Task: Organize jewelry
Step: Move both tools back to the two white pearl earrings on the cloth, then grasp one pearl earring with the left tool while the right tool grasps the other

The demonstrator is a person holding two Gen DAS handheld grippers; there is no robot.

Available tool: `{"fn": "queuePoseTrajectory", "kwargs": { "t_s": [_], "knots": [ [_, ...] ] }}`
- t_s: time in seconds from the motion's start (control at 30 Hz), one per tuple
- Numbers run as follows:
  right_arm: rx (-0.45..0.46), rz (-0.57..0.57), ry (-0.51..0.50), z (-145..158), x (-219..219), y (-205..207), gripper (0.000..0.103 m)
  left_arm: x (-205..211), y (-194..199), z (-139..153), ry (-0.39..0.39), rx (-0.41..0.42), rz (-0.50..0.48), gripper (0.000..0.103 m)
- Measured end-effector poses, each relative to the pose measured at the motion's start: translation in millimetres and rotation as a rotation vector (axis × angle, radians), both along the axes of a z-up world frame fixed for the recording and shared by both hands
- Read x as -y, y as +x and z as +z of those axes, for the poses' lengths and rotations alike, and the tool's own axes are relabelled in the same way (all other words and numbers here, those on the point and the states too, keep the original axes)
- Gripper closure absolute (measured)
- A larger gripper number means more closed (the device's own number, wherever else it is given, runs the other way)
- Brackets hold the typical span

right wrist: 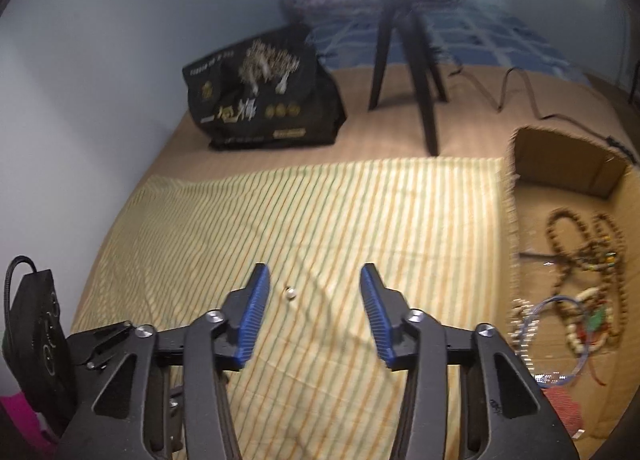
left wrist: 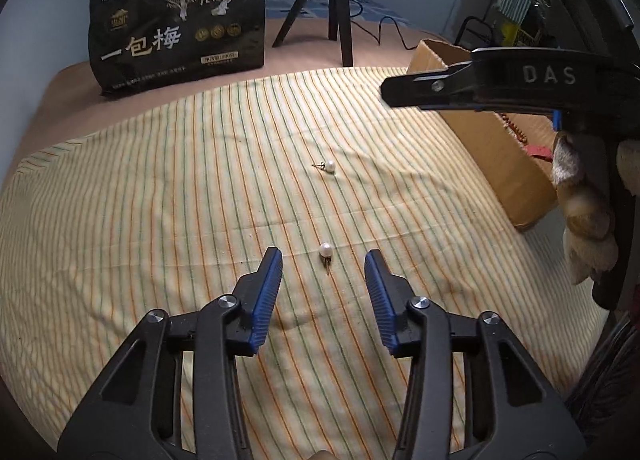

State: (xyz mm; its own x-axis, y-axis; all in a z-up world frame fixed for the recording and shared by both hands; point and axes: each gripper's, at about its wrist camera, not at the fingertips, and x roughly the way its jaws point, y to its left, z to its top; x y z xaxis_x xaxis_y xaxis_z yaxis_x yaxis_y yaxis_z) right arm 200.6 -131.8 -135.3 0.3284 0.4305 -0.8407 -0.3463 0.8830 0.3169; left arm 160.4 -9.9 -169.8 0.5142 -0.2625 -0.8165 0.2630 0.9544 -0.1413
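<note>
Striped yellow cloth [left wrist: 160, 200] covers the surface, with a black printed bag [left wrist: 180, 24] and a black tripod [left wrist: 332, 0] standing beyond its far edge. Low over this cloth the left tool [left wrist: 324, 260] has its blue-padded fingers [left wrist: 268, 292] spread wide, gripping nothing. One pearl earring [left wrist: 326, 251] lies on the cloth right between the fingertips, pearl away from the tool and post toward it, touching neither pad. A second pearl earring [left wrist: 329, 166] lies farther ahead, well apart from the first. Ahead and to the right of the left tool sits an open cardboard box [left wrist: 492, 144]. The right tool [right wrist: 314, 280] is also spread and empty; in its blurred view a small pale bead, probably one of the earrings [right wrist: 289, 293], lies between its fingertips, nearer the left pad. To its right, the box [right wrist: 568, 168] holds brown bead strands [right wrist: 580, 244] and a blue bangle [right wrist: 560, 336].
</note>
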Motion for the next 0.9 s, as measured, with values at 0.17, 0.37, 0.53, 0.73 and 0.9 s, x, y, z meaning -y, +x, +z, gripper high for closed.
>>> {"fn": "queuePoseTrajectory", "kwargs": {
  "t_s": [0.17, 0.37, 0.53, 0.73, 0.9],
  "knots": [
    [-0.039, 0.036, 0.000, -20.4, -13.0, 2.5, 0.070, -2.2, 4.3, -9.0, 0.000, -0.009, -0.004, 0.071],
    [-0.069, 0.061, -0.025, -42.9, -22.1, 3.8, 0.075, -5.6, 12.8, -12.7, -0.032, -0.024, 0.007, 0.071],
    [-0.079, 0.090, -0.038, -49.9, -29.4, 4.5, 0.078, -2.9, 18.7, -15.7, -0.022, -0.037, 0.013, 0.085],
    [-0.081, 0.147, -0.055, -55.4, -42.3, 6.5, 0.081, -10.0, 22.7, -19.1, -0.035, -0.056, 0.033, 0.095],
    [-0.061, 0.175, -0.107, -63.1, -53.2, 5.7, 0.084, -12.1, 20.7, -19.5, -0.027, -0.053, 0.034, 0.095]
  ]
}}
